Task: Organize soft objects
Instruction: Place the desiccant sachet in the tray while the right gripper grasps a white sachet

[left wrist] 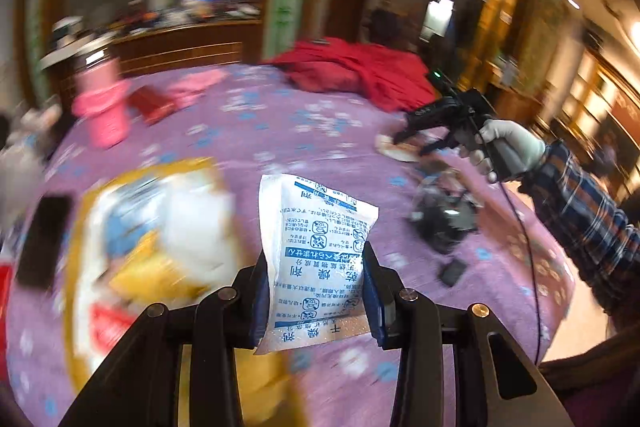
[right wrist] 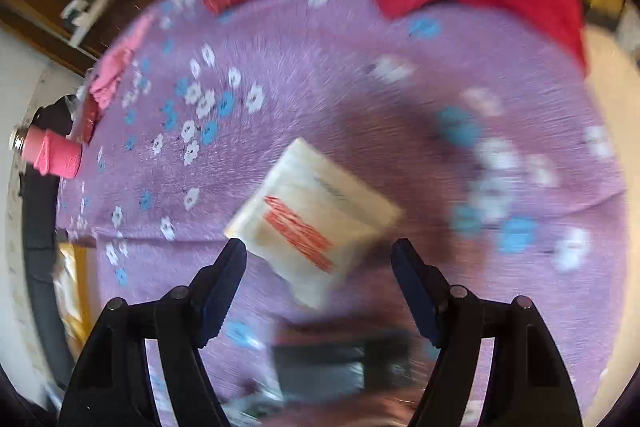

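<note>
The left gripper (left wrist: 316,291) pinches a white sachet (left wrist: 316,255) printed in blue, its pads pressed on the lower half of the packet so that the top stands free above the purple bedspread (left wrist: 280,123). The packet is clear of the bed, and a large yellow-and-white bag (left wrist: 160,247) lies blurred below and to the left of it. The right gripper (right wrist: 320,263) points steeply down with its jaws spread wide and nothing between the pads; a cream packet (right wrist: 312,215) with red print lies flat on the bedspread just ahead of the fingertips, tilted cornerwise to them. In the left view the same gripper shows in a gloved hand (left wrist: 508,147) over that packet, with a dark bundle (left wrist: 444,219) near it. Both pictures are smeared, so exact contact cannot be told. The step in hand looks like a second pick while the first sachet is carried. To do it well, the right jaws should come down squarely astride the packet, turned to meet two opposite edges and not a corner, since a flat, limp thing on soft cloth is easy to push down into the fabric or to pinch together with it. Closing low and gently, then lifting straight, should spare the cloth. The left grip should stay firm but not crushing; the sachet sits off-centre and could swing or slip if moved fast.
</note>
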A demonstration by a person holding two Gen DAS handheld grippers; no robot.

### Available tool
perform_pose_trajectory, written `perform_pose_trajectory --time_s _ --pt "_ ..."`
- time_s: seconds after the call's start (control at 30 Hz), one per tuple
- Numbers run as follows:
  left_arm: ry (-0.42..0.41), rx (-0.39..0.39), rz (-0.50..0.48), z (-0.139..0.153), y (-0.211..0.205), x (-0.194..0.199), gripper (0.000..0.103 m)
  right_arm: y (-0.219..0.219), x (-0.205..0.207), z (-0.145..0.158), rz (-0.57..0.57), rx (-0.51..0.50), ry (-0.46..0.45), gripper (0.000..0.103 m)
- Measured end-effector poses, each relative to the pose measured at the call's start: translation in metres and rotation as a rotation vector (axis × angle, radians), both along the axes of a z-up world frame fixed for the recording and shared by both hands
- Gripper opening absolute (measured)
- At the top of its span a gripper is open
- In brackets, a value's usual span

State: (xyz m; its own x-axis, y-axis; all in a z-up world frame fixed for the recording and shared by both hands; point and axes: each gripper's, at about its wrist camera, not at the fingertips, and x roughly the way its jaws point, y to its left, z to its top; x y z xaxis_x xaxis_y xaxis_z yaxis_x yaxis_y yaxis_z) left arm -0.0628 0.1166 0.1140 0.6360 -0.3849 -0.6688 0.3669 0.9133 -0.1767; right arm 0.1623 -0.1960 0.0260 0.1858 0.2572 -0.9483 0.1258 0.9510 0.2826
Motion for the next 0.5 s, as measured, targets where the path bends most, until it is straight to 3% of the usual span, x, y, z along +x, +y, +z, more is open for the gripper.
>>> perform_pose_trajectory --time_s 0.07,0.1,0.2,0.3,0.37,0.43,0.5 --pt "-0.003 0.003 0.085 -0.005 0.028 -0.007 0.041 0.018 0.010 -0.003 0.024 -0.028 0.027 0.082" --pt "0.001 0.005 0.114 -0.007 0.039 -0.009 0.041 0.031 0.012 -0.005 0.034 -0.087 0.028 0.086" --pt "0.014 -0.007 0.196 -0.017 0.069 -0.013 0.041 0.060 0.013 -0.007 0.072 -0.250 -0.007 0.084" --pt "0.012 -0.022 0.249 -0.026 0.089 -0.016 0.041 0.076 0.010 -0.002 0.094 -0.299 -0.073 0.057" --pt "0.012 -0.039 0.272 -0.031 0.098 -0.015 0.041 0.082 0.006 0.003 0.103 -0.259 -0.086 0.044" --pt "0.007 -0.038 0.286 -0.034 0.100 -0.019 0.041 0.087 0.000 0.014 0.114 -0.227 -0.117 0.024" --pt "0.013 -0.056 0.297 -0.038 0.104 -0.021 0.041 0.088 -0.007 0.030 0.112 -0.185 -0.162 0.014"
